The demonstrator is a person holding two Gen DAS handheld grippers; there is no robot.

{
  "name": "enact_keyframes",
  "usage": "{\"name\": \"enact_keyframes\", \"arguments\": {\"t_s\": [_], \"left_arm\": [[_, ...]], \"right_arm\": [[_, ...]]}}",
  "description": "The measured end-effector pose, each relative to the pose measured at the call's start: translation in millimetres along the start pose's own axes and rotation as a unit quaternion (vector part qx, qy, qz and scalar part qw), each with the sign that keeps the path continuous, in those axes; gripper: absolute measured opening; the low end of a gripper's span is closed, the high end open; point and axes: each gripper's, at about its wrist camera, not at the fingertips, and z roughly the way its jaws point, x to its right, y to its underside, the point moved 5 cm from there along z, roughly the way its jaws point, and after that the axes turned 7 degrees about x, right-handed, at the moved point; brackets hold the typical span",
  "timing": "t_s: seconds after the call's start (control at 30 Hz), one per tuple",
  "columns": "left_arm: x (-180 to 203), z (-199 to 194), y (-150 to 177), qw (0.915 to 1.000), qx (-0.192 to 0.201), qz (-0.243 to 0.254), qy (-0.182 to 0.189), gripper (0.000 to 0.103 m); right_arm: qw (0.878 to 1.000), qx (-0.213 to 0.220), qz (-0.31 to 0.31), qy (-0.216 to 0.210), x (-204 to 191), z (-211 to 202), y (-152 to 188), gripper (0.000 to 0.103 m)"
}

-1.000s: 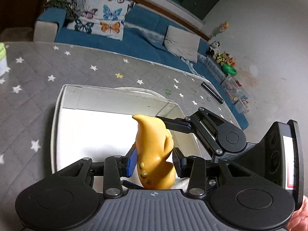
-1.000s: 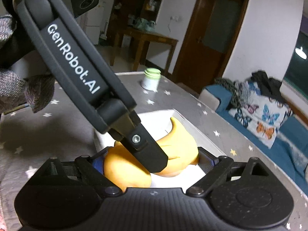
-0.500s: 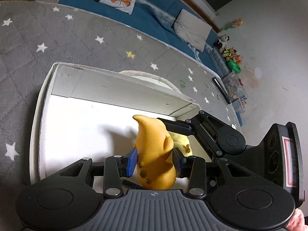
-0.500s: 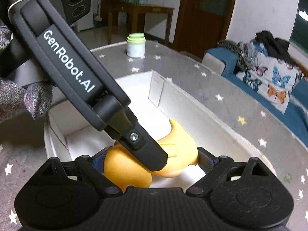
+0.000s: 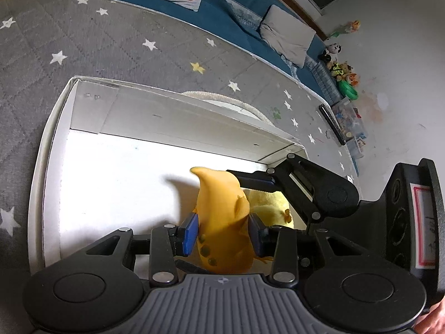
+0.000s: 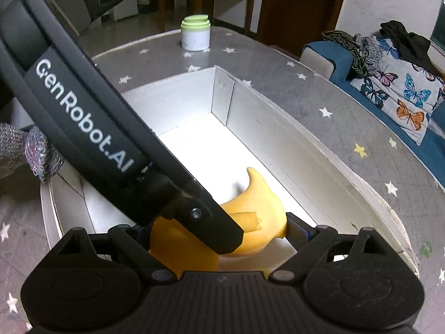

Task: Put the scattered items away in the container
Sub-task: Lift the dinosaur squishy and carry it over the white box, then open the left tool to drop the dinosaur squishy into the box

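Left wrist view: the left gripper [image 5: 224, 229] is closed on an orange toy [image 5: 222, 222], its blue pads [image 5: 190, 233] pressing both sides of the toy's body. The toy's pointed tip stands upward, and it hangs inside a white box [image 5: 172, 122] that sits on a grey mat [image 5: 125, 44] dotted with stars. Just to the right of the toy lies a paler yellow toy [image 5: 271, 206] near the box's right end; whether it rests on the floor cannot be told. The right gripper [image 5: 281, 179] reaches in from the right, one finger crossing above the yellow toy. Right wrist view: the right gripper [image 6: 222, 231] also holds the orange toy [image 6: 258, 211], jaws closed against its two ends, low inside the box [image 6: 306, 142]. The left gripper [image 6: 211, 222] crosses diagonally from the upper left, hiding part of the toy. A green-lidded jar [image 6: 195, 33] stands on the mat [image 6: 278, 69] beyond the box.
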Motion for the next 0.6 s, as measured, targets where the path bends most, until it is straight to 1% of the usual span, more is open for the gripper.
{"name": "enact_keyframes", "arguments": {"t_s": [0.1,0.3,0.47,0.6], "left_arm": [[-0.8,-1.4,0.3,1.0,0.003,-0.001,0.002,0.041],[-2.3,-12.3,1.2,0.9998,0.019,0.001,-0.006,0.041],[-2.8,-23.1,2.0,0.9994,0.034,-0.001,-0.009,0.041],[2.6,-36.7,5.2,0.9987,0.049,0.009,-0.012,0.041]], "right_arm": [[1.0,-0.006,-0.007,0.002,1.2,4.0,-0.7,0.093],[1.0,-0.013,-0.016,0.01,-0.5,6.5,1.3,0.094],[1.0,-0.011,-0.015,0.013,-2.5,3.0,0.4,0.095],[1.0,-0.006,-0.018,0.023,-4.6,-3.7,-0.3,0.095]]}}
